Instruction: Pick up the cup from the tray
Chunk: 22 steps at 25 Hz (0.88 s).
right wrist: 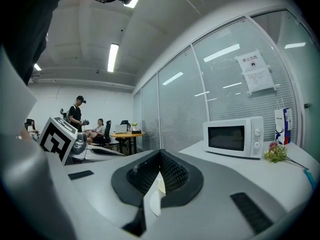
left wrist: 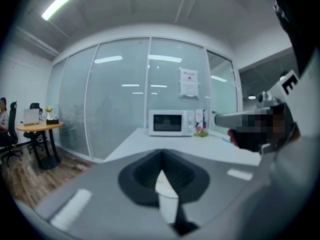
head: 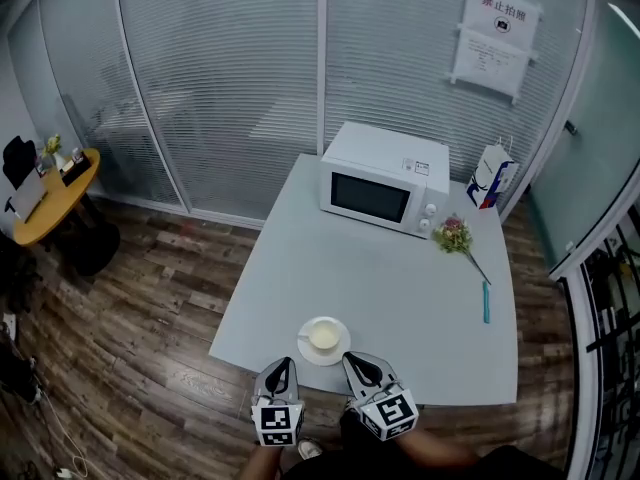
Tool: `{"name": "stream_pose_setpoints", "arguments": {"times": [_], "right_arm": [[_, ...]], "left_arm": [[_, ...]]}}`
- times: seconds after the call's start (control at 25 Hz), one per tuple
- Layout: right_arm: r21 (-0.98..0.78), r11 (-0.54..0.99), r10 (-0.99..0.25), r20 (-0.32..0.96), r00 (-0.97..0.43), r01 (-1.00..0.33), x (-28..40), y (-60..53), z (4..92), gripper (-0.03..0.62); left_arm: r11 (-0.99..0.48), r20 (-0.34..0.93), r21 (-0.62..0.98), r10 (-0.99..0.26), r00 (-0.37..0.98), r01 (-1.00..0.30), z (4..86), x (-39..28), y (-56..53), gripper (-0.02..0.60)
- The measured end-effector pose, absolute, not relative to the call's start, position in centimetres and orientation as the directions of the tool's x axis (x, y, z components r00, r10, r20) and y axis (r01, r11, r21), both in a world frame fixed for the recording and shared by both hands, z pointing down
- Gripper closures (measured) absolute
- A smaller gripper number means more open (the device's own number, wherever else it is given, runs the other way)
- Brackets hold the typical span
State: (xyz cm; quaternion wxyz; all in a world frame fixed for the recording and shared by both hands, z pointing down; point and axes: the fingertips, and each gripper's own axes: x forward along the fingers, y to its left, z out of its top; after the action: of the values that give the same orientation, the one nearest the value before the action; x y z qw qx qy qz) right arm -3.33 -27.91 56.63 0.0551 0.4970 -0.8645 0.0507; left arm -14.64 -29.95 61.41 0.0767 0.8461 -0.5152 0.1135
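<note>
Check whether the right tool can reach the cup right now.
Probably yes: the cup sits on its plate at the table's near edge, just ahead of the right tool, with nothing between. Its jaws are together, so they must open first.

Office, glass partition walls point(head: 230, 88) w/ blinds, round desk point(head: 60, 193), posted notice point(head: 497, 33)

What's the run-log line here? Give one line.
left gripper: shut, empty | right gripper: shut, empty | cup: on tray, untouched

frosted glass partitions point(head: 220, 88) lined with blinds, wood-plank floor point(head: 150, 298), round yellow table point(head: 60, 183) set at left, ceiling lit by strip lights point(right wrist: 113, 58)
</note>
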Motion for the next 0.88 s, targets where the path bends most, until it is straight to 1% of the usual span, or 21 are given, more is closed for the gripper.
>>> {"name": "stream_pose_setpoints", "arguments": {"times": [0.2, 0.48, 0.52, 0.6, 0.64, 0.68, 0.88], "right_arm": [[-0.046, 0.482, -0.856, 0.191, -0.481, -0.875, -2.3, -28.9, 59.6, 0.591], [-0.062, 0.462, -0.847, 0.265, -0.461, -0.885, -0.6, -29.5, 63.8, 0.591], [-0.066, 0.458, -0.847, 0.271, -0.458, -0.886, -0.3, -29.6, 64.2, 0.591], [-0.073, 0.452, -0.846, 0.280, -0.453, -0.889, 0.3, -29.9, 64.8, 0.591], [-0.076, 0.450, -0.845, 0.284, -0.452, -0.890, 0.6, -30.1, 65.1, 0.591], [-0.078, 0.449, -0.845, 0.288, -0.451, -0.890, 0.8, -30.2, 65.3, 0.591], [-0.070, 0.452, -0.843, 0.291, -0.452, -0.889, 1.8, -31.2, 65.7, 0.591]], "left_arm": [[-0.494, 0.313, 0.012, -0.824, 0.473, -0.869, 63.9, -12.9, -30.9, 0.577], [-0.527, 0.354, 0.060, -0.783, 0.512, -0.848, 67.4, -10.9, -31.2, 0.575], [-0.538, 0.362, 0.064, -0.772, 0.522, -0.841, 67.7, -10.5, -31.2, 0.567], [-0.556, 0.386, 0.064, -0.752, 0.534, -0.829, 68.7, -9.6, -31.3, 0.507], [-0.563, 0.402, 0.061, -0.742, 0.536, -0.825, 69.3, -9.1, -31.4, 0.440], [-0.569, 0.418, 0.057, -0.732, 0.537, -0.820, 69.9, -8.7, -31.5, 0.389], [-0.605, 0.458, 0.051, -0.693, 0.557, -0.795, 71.9, -6.5, -32.2, 0.251]]}}
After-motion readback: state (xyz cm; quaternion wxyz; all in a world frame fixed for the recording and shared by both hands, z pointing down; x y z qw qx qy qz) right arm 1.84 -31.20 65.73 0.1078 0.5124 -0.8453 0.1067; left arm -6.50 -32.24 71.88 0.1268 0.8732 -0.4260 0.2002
